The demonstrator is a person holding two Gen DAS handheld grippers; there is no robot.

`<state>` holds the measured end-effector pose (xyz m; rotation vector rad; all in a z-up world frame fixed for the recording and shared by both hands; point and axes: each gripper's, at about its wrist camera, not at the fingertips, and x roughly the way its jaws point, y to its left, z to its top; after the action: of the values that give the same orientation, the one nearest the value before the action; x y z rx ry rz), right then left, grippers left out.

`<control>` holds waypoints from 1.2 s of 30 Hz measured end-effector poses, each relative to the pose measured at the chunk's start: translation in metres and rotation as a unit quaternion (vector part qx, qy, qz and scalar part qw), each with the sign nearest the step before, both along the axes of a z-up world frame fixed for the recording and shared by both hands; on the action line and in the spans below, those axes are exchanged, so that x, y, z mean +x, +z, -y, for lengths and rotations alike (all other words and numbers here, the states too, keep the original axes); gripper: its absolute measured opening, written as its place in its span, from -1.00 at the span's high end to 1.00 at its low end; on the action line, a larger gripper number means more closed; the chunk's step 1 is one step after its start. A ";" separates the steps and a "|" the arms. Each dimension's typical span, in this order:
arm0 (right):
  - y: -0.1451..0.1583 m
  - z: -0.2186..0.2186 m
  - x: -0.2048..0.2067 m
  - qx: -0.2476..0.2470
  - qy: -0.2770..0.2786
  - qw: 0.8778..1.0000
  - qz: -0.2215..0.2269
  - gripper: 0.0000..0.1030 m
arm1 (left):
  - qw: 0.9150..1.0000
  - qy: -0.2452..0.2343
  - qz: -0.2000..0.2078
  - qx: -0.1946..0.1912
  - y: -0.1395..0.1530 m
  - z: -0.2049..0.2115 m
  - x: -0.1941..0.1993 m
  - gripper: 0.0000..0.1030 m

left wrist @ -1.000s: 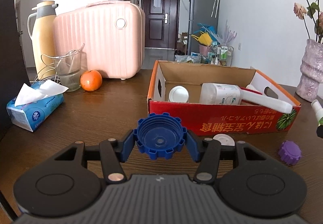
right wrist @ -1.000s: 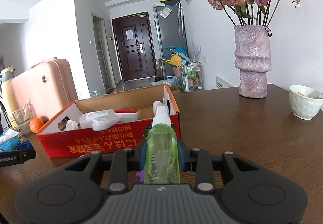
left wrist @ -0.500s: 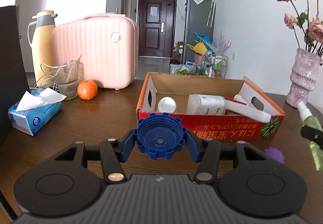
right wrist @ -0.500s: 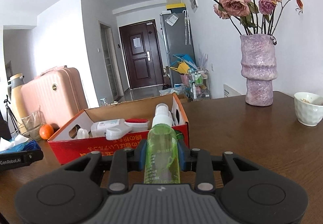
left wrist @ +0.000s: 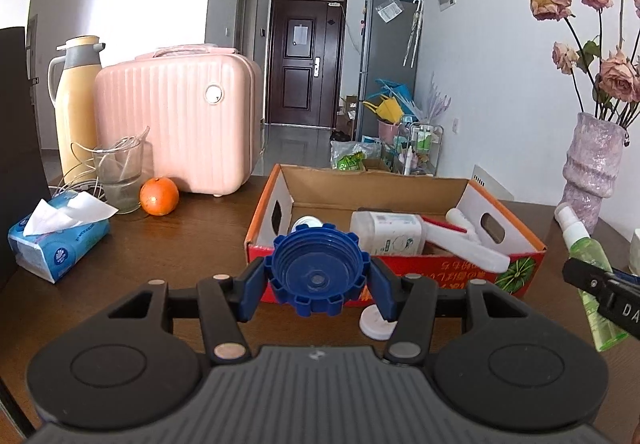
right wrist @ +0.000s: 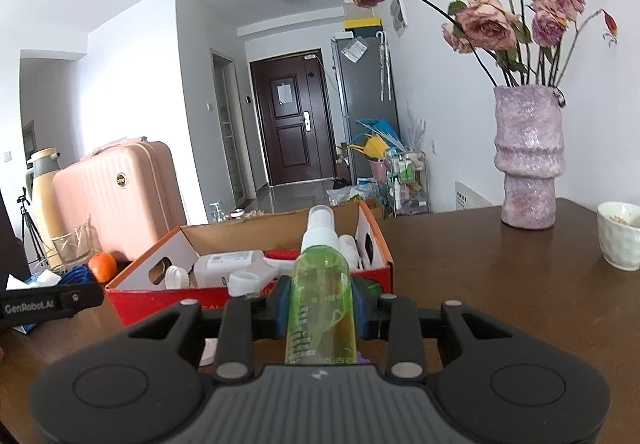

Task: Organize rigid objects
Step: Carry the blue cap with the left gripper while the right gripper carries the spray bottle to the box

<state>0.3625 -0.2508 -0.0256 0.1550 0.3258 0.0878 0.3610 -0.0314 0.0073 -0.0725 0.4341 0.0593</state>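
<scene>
My left gripper is clamped on a blue toothed cap, its hollow side facing me, pinched between both blue pads above the wooden table. Just below and to the right of that cap a small white lid lies flat on the table. Straight ahead, beyond the cap, stands the red cardboard box, open at the top, with a white jug on its side and other white pieces I cannot tell apart lying inside. Further off to my left are an orange, a glass, a blue tissue pack, a pink case and a yellow thermos. My right gripper is closed around a green spray bottle, white nozzle pointing away from me toward the box's near right corner. To the right of it, well apart, stand a purple vase of dried roses and a white bowl.
</scene>
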 end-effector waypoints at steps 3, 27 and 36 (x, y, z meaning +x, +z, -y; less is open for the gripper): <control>0.002 -0.001 0.007 0.001 0.003 1.000 0.005 0.42 | 1.000 0.002 0.004 -0.005 0.004 0.002 0.005 -0.08; 0.009 -0.006 0.076 0.011 0.014 1.000 0.010 0.42 | 1.000 0.000 0.021 -0.016 0.012 0.018 0.063 -0.08; 0.006 -0.007 0.104 0.011 0.013 1.000 0.006 0.42 | 1.000 0.004 0.017 -0.014 0.009 0.019 0.089 -0.08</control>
<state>0.4661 -0.2434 -0.0193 0.1719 0.3150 0.1186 0.4496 -0.0500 0.0166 -0.1022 0.4007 0.0595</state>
